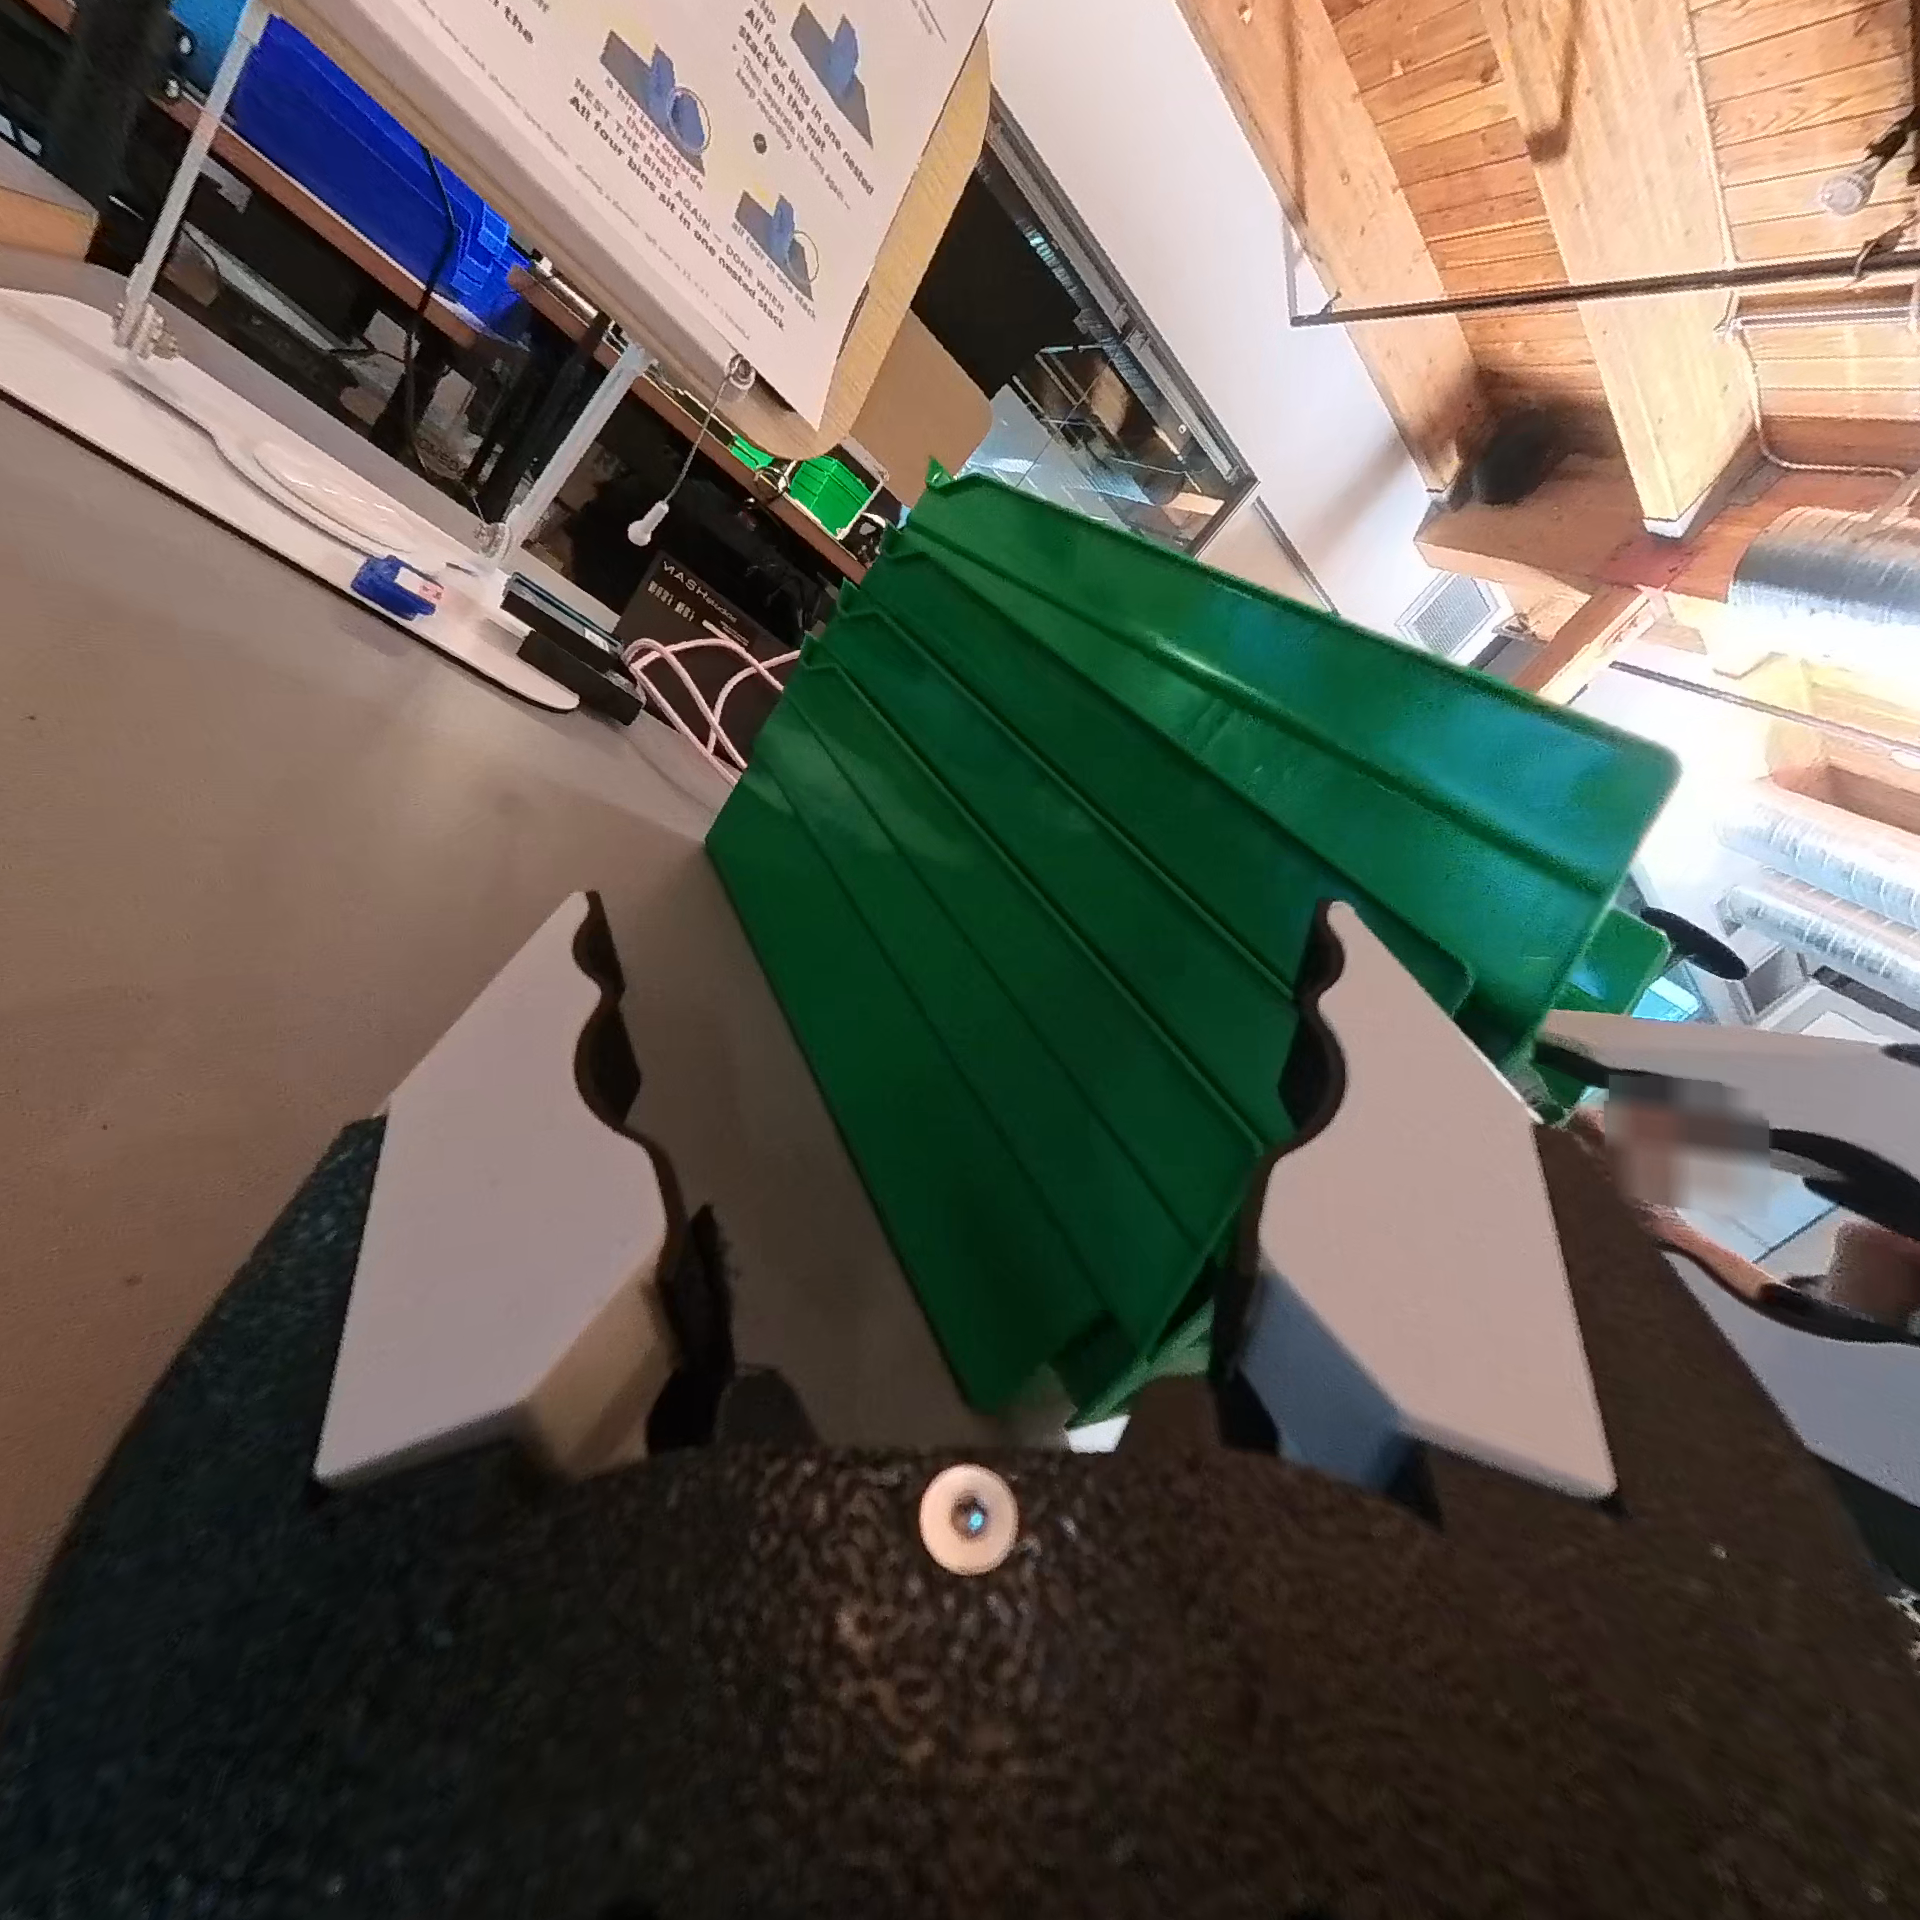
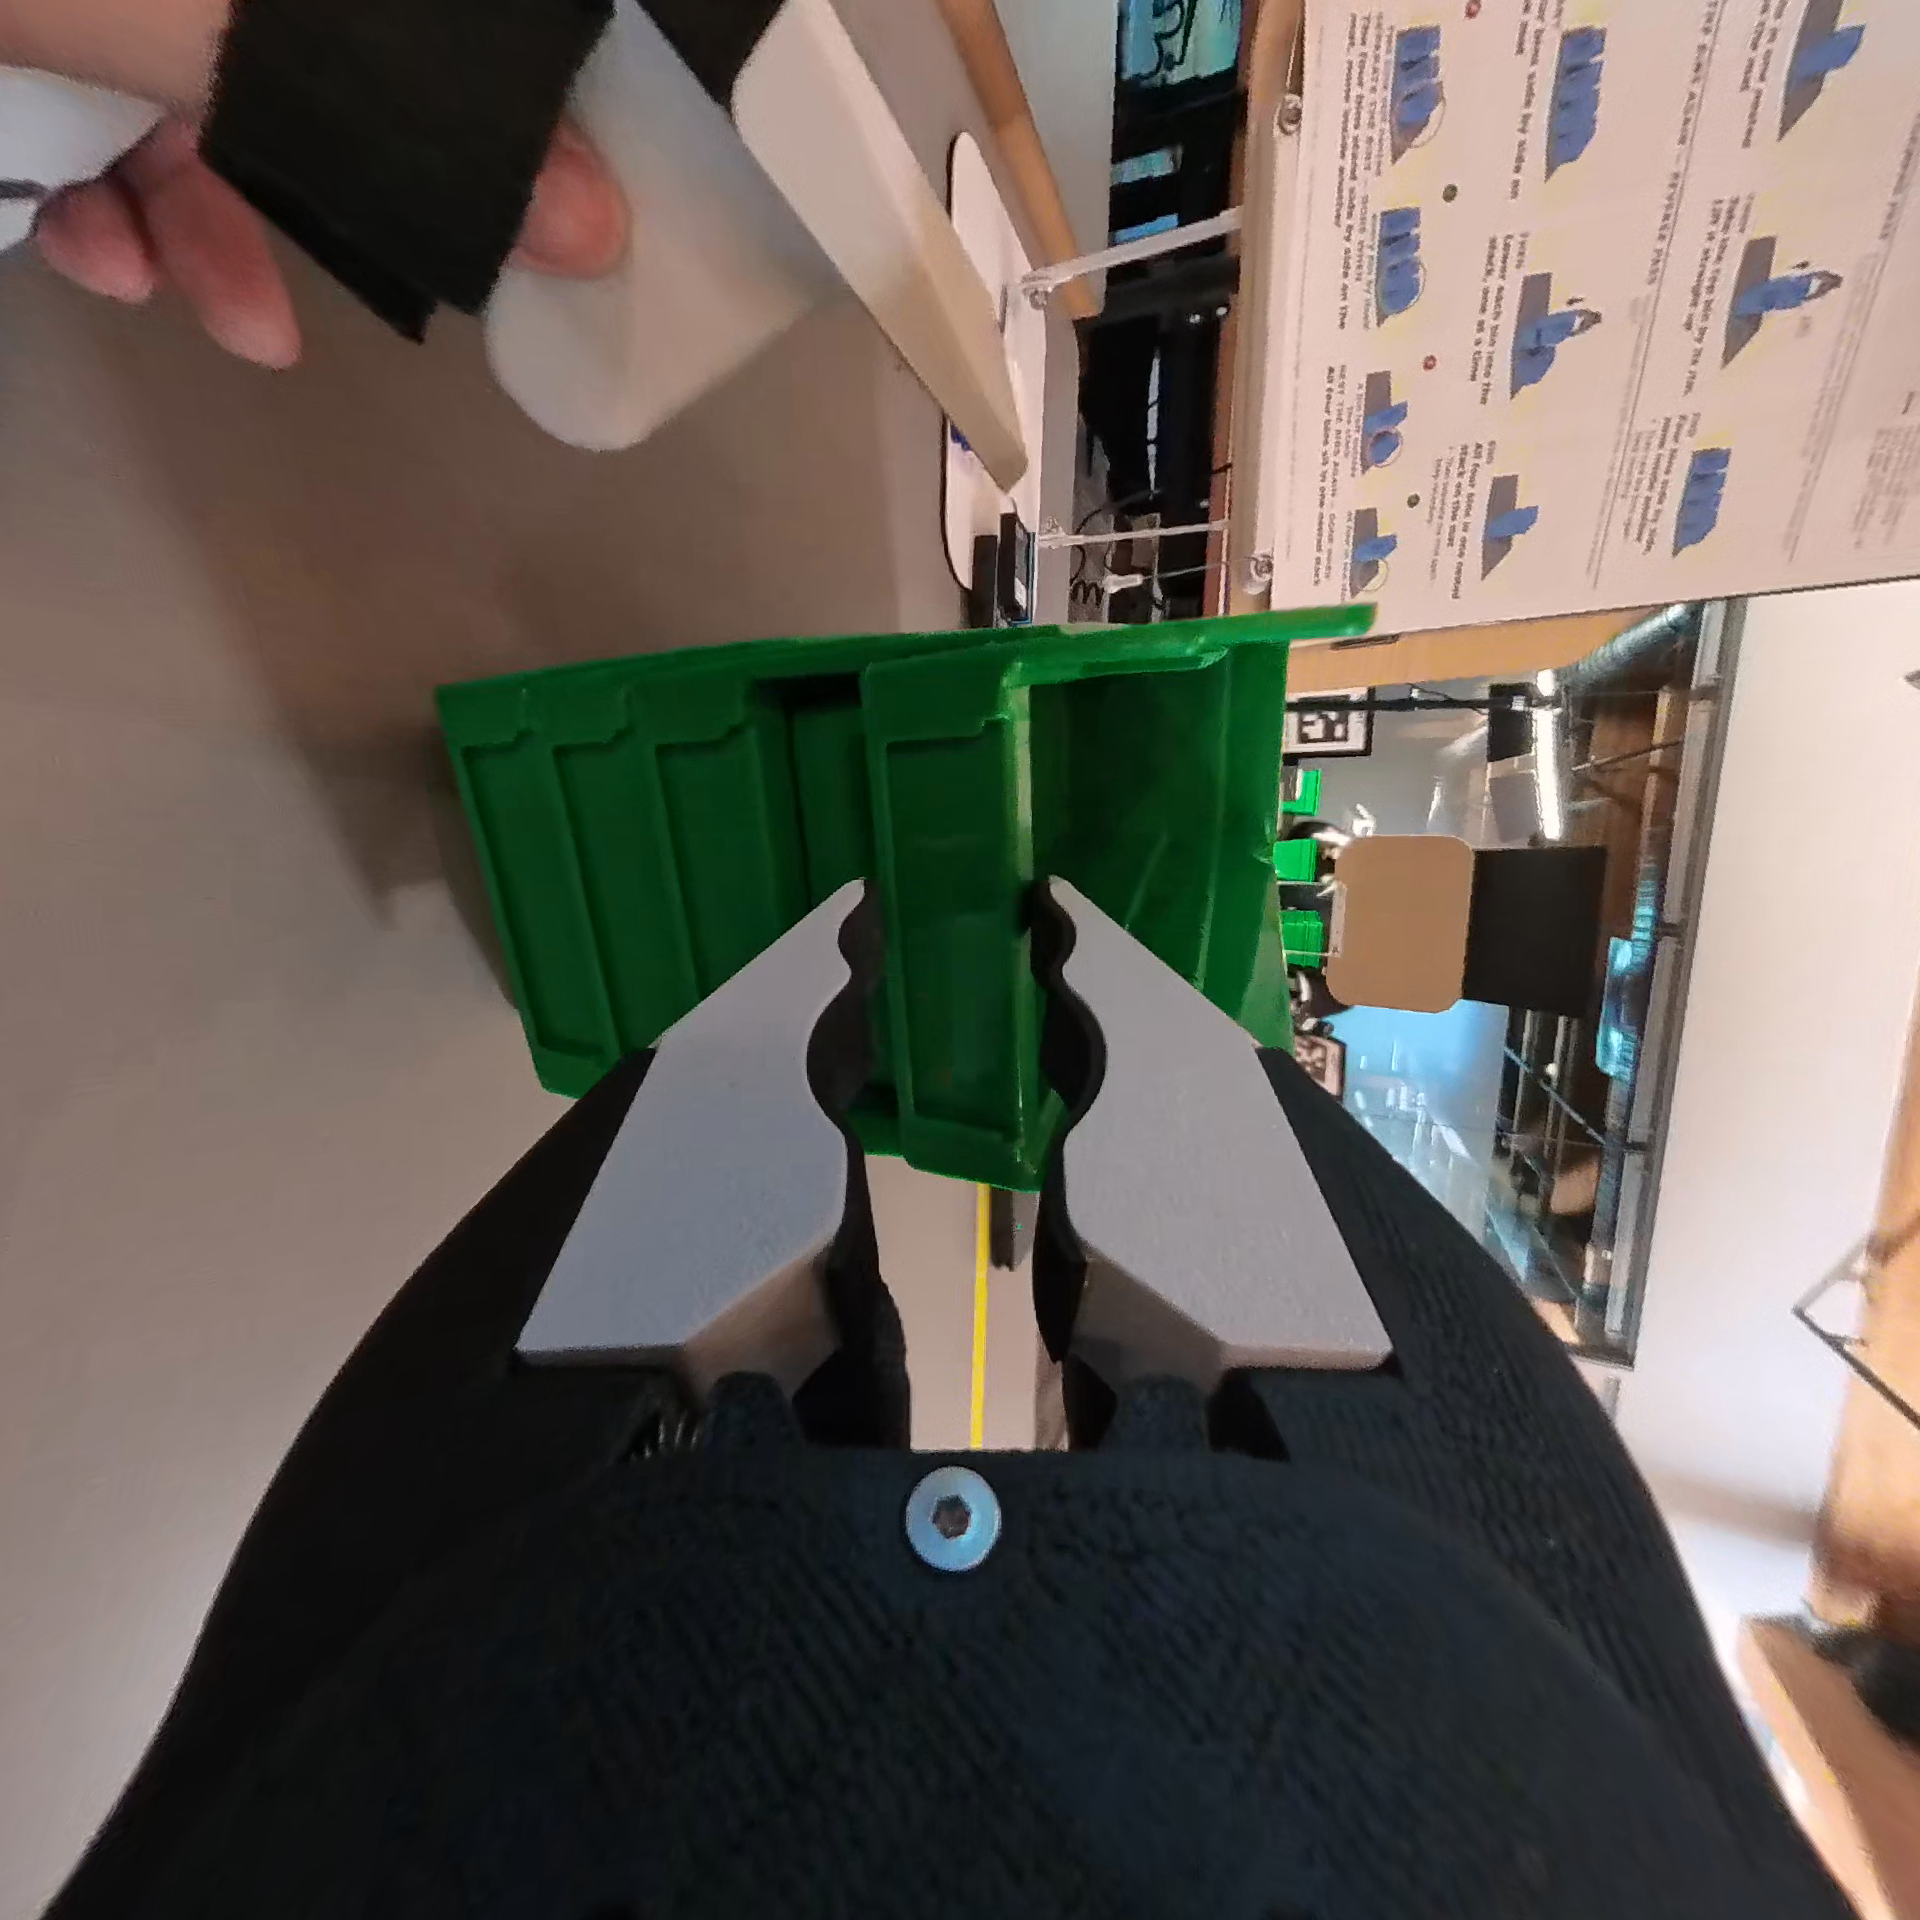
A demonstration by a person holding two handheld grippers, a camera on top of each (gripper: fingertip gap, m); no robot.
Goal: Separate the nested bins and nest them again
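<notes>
A stack of nested green bins (image 1: 1091, 831) stands tilted on the grey table (image 1: 260, 831). My left gripper (image 1: 961, 914) is open wide, with the stack's near lower corner between its fingers, close to the right finger (image 1: 1403, 1195). In the right wrist view my right gripper (image 2: 954, 888) is shut on the end wall of the outermost green bin (image 2: 956, 790), which sits a little apart from the other bins (image 2: 644, 862). The left gripper (image 2: 623, 260), held by a hand, shows at the top left of that view. The right gripper (image 1: 1714, 1049) shows at the stack's far end.
A white instruction board (image 1: 727, 156) on a clear stand with a white base (image 1: 156, 384) stands behind the bins. A small blue object (image 1: 390, 587), black boxes (image 1: 582, 665) and pink cables (image 1: 717, 686) lie near the table's far edge.
</notes>
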